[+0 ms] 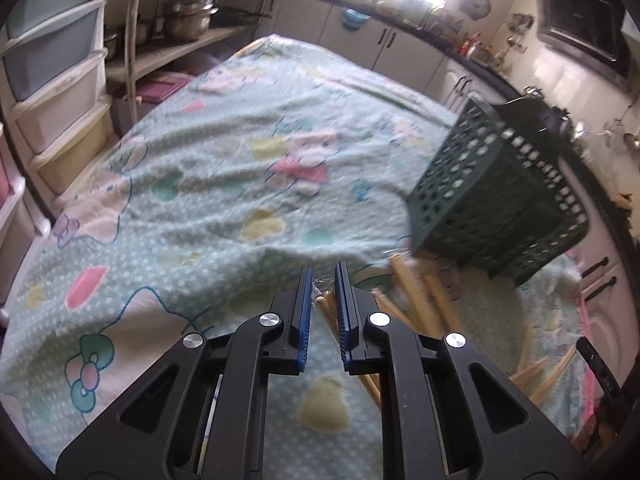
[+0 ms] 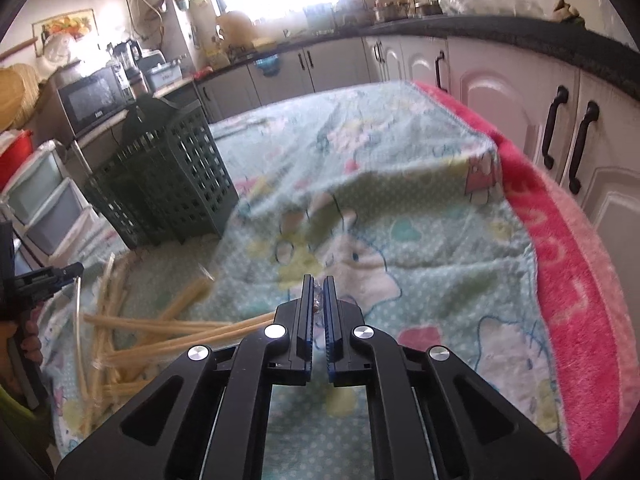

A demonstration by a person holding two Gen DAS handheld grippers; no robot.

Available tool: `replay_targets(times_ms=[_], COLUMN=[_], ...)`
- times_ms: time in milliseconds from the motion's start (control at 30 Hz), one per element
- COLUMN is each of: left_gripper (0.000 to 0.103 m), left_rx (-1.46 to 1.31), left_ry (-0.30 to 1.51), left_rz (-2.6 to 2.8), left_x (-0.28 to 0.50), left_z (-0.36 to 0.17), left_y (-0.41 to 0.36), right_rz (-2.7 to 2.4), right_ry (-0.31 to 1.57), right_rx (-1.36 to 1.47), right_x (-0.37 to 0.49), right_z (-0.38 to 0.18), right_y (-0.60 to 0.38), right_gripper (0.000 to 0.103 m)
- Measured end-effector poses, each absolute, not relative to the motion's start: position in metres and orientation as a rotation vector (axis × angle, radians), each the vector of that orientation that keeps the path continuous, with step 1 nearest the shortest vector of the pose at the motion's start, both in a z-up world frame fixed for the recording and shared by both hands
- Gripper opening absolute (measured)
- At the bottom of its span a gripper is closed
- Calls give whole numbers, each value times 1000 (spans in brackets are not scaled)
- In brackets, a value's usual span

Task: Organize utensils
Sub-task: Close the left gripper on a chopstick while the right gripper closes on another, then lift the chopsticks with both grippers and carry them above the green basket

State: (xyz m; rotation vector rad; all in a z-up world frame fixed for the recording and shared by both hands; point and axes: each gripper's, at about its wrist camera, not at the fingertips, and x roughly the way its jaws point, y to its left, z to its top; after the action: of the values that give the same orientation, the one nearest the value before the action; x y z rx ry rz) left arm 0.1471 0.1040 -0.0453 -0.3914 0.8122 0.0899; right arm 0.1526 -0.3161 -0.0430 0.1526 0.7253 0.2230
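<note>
Gripping looks like the step in hand: both grippers have closed down on the clear plastic wrap around wooden chopsticks, which lie on a patterned blanket [image 1: 200, 184] over the table.

In the left wrist view, the left gripper [image 1: 323, 276] sits low in the centre with its blue pads drawn close; a crinkle of wrap and the ends of a chopstick pair [image 1: 325, 304] lie between them, apparently pinched. More chopsticks [image 1: 416, 292] fan out to the lower right, just below a dark green basket [image 1: 492, 200] standing at the right of the frame.

In the right wrist view, the right gripper [image 2: 318, 288] has its pads nearly together on a shiny scrap of wrap [image 2: 319, 300]. The loose chopsticks [image 2: 160, 328] spread across the lower left, beside rather than between these fingers, and the basket [image 2: 168, 184] stands at the upper left.

Next, I judge, comes pulling the wrap apart or lifting the pair toward the basket; that needs a firm hold on slippery film.
</note>
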Motion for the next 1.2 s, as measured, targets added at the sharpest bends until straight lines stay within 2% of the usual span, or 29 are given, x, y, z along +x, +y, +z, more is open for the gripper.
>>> replay_targets(times_ms=[233, 400, 600, 1200], left_gripper=[7, 2, 1, 1], left_rx=[-360, -341, -328, -261], left_ry=[720, 663, 614, 508], left_rz=[25, -19, -67, -217], left_x=[137, 134, 134, 134], left_z=[-5, 20, 45, 109], left_y=[91, 84, 76, 44], right_rz=[273, 321, 374, 501], right_ry=[608, 527, 453, 351], right_rx=[153, 133, 103, -2], right_x=[145, 141, 136, 115], right_z=[-4, 27, 55, 101], right_y=[-313, -303, -289, -255], right_gripper=[3, 3, 3, 3])
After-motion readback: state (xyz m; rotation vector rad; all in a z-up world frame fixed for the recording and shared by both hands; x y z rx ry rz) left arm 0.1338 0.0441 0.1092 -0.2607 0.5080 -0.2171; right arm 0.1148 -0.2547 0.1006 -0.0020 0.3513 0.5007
